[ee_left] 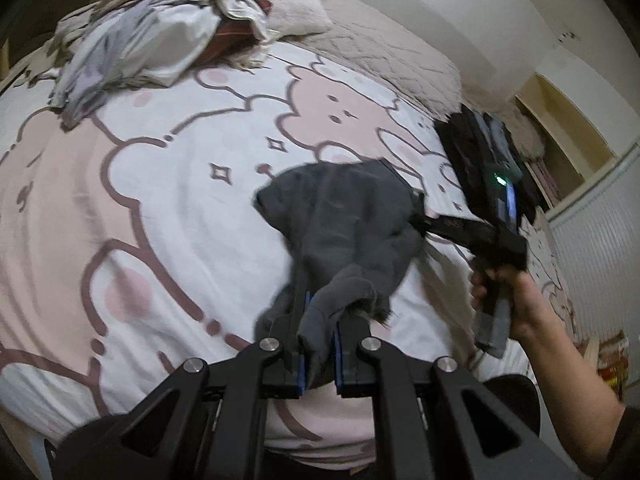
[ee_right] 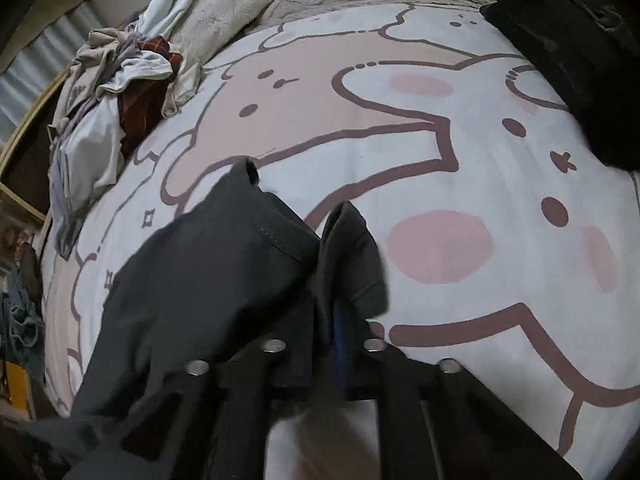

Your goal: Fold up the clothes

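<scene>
Two claws are in view: the left claw (ee_left: 320,336) and the right claw (ee_left: 420,216). One dark grey garment (ee_left: 344,216) lies near the bed's near edge. One heap of unfolded clothes (ee_left: 152,40) sits toward the far left corner of the bed (ee_left: 160,184). One stack of dark folded clothes (ee_left: 480,148) rests at the bed's right edge. One beige pillow (ee_left: 296,16) lies at the far edge. One hand (ee_left: 508,300) shows.
</scene>
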